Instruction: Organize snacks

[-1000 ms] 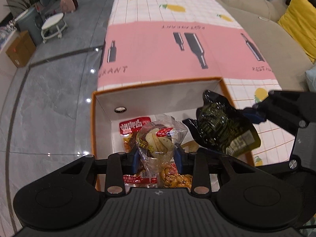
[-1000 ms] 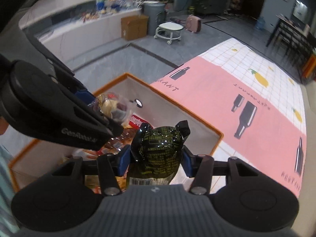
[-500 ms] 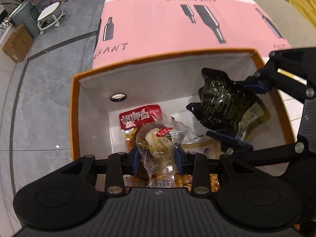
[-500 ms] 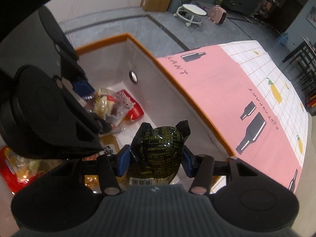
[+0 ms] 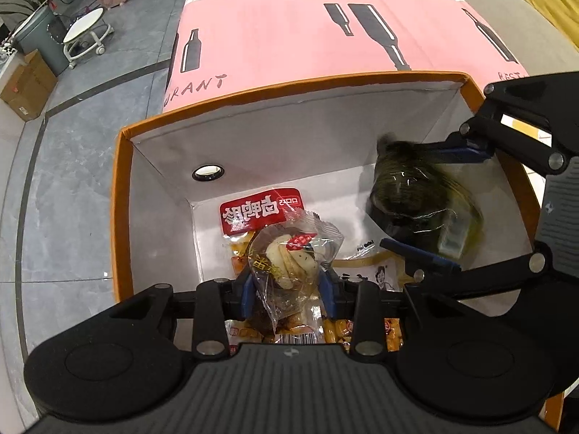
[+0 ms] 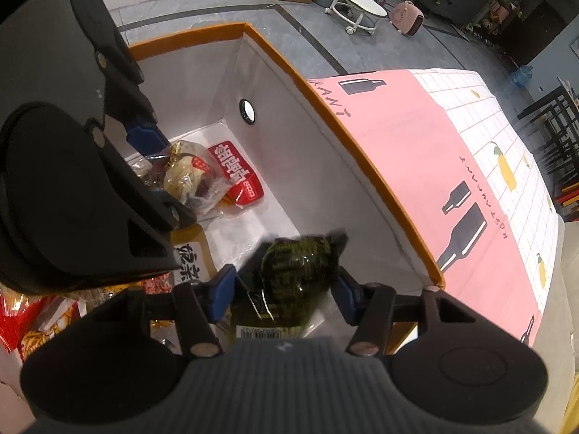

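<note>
Both grippers hang inside the orange-rimmed box (image 5: 121, 195) on the desk (image 5: 289, 32). The left gripper (image 5: 287, 289) pinches a clear snack packet (image 5: 289, 260) between narrowly set fingers, above the red packet (image 5: 258, 209) on the box floor. The right gripper (image 6: 286, 287) is opening; the dark green packet (image 6: 296, 271) sits blurred between its parting fingers, apparently loose. Risk: it may tumble against the box's right wall, or onto the left gripper's packet, leaving a jumbled pile.

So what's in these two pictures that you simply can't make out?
- Dark green snack packet: motion-blurred in both views, print unreadable, between the right gripper's opening jaws.
- Snacks at the near end of the orange-rimmed box: covered by the left gripper, left wrist view.
- Yellow packet: half hidden behind that gripper, right wrist view.
</note>
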`<state>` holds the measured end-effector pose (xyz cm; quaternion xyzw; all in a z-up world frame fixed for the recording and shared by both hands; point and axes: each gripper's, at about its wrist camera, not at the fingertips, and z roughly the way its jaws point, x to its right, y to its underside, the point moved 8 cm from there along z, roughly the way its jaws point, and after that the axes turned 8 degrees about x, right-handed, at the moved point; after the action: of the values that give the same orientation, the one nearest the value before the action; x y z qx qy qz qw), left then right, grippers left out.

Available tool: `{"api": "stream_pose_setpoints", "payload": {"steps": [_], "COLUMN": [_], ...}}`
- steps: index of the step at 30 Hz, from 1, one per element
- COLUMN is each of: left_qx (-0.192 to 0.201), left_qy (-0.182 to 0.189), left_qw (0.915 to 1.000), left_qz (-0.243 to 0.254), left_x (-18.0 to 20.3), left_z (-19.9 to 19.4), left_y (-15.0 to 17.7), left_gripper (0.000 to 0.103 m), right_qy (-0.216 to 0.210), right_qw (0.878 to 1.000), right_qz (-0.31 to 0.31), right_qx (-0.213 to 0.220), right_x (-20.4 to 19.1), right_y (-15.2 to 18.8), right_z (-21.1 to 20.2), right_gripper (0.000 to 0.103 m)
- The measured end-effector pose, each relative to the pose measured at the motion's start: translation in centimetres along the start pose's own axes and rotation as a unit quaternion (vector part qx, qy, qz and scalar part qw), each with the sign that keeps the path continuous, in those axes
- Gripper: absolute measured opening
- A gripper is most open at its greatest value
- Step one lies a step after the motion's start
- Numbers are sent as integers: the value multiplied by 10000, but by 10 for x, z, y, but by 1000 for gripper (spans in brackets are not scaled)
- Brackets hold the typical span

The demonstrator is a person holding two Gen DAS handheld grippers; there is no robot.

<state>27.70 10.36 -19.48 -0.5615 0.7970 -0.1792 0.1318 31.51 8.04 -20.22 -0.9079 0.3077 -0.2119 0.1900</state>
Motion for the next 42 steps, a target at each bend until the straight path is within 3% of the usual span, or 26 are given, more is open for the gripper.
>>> {"api": "stream_pose_setpoints", "payload": {"steps": [5,7,11,13,17,24,33,37,42], "left_qx": [-6,6,120,177,82,147,1011,1586,2229], "left_qy": [114,228,577,592,558,502,47,-313,-621], "left_qw": [9999,9996,9966,9963,9965,9966,9949,9863,9720], "left_qz": [-30,-189,-579,-605,-619,-639,5,338,416], "left_x": [2,1,0,0,0,-2,17,28,42], "left_z": [-2,-4,-10,-13,-10,-27,-104,-153,-211], "left_y": [-1,-2,-6,-9,-9,-8,-30,-41,-45], "left_gripper": [45,51,59,66,73,76,76,77,79], "right_qy": [75,96,208,192,148,61,21,47,109], "right_qw": [10000,9999,9997,9995,9992,9990,9933,9853,9668], "right_qz": [6,25,105,212,288,254,842,1367,2109], "right_qx": [45,64,105,159,224,369,797,1020,1439], "right_x": [1,2,8,11,15,12,34,49,63], "right_y": [-3,-3,-1,0,0,-1,-3,2,11], "right_z": [-4,-6,-11,-13,-18,-31,-87,-126,-186], "right_gripper": [58,67,71,76,76,87,89,99,99]}}
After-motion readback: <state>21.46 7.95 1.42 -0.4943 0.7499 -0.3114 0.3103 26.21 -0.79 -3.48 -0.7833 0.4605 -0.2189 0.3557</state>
